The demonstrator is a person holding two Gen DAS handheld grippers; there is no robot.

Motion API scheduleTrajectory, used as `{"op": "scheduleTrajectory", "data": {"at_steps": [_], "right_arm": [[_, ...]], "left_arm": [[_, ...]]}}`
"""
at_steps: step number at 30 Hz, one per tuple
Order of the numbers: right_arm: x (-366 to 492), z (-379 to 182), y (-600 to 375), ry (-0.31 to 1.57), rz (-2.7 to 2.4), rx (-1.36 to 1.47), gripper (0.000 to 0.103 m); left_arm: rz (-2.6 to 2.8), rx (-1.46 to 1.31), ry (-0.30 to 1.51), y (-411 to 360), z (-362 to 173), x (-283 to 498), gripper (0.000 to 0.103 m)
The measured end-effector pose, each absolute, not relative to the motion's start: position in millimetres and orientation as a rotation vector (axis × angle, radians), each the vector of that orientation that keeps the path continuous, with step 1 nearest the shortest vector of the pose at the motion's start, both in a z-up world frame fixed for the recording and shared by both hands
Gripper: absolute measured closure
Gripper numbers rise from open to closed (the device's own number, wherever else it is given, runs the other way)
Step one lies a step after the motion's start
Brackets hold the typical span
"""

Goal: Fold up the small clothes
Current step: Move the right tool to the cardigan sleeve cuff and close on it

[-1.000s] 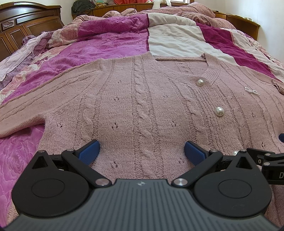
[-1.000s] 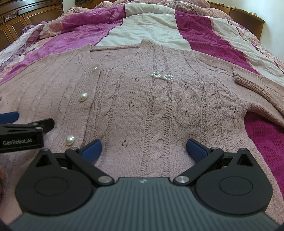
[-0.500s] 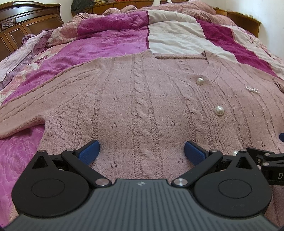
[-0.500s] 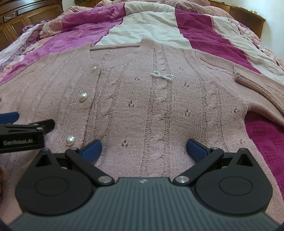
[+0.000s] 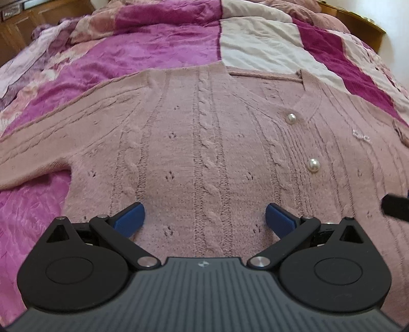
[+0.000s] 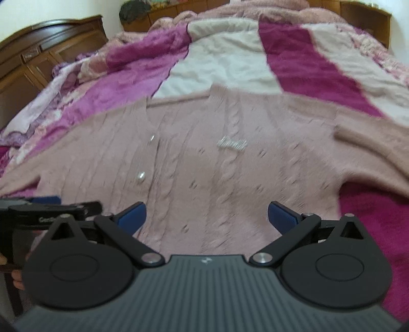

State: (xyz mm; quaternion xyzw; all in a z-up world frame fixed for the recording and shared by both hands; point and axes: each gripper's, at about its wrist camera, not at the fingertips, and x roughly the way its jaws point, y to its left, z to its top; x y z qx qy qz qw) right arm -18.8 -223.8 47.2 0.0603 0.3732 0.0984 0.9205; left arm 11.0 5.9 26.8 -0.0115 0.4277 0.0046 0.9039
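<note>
A dusty pink cable-knit cardigan (image 5: pixel 199 143) with pearl buttons (image 5: pixel 314 165) lies flat, front up, on the bed; it also shows in the right wrist view (image 6: pixel 230 173), blurred, with a small pearl bow (image 6: pixel 231 144) on its chest. My left gripper (image 5: pixel 204 217) is open and empty over the cardigan's lower left part. My right gripper (image 6: pixel 205 215) is open and empty above the lower right part. The left gripper shows at the left edge of the right wrist view (image 6: pixel 51 206). The left sleeve (image 5: pixel 33 153) stretches out sideways; the right sleeve (image 6: pixel 370 145) is folded back.
The bed has a patchwork cover in magenta (image 5: pixel 158 51), white (image 5: pixel 263 48) and dark pink. A dark wooden headboard or cabinet (image 6: pixel 46 48) stands at the far left. Bunched bedding lies at the far end of the bed (image 6: pixel 268 10).
The right gripper has lifted and drawn back, so its view is blurred and shows more of the bed. The left gripper has tipped forward slightly. Both stay open.
</note>
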Motion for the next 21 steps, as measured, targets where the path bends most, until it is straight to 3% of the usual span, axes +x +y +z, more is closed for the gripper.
{"op": "scheduleTrajectory", "data": {"at_steps": [21], "right_arm": [[64.8,37.5,-359.3,0.694,-0.197,0.096,0.004]], "left_arm": [[0.086,-0.01,0.828,9.6,56.3,-1.1,0.0]]}}
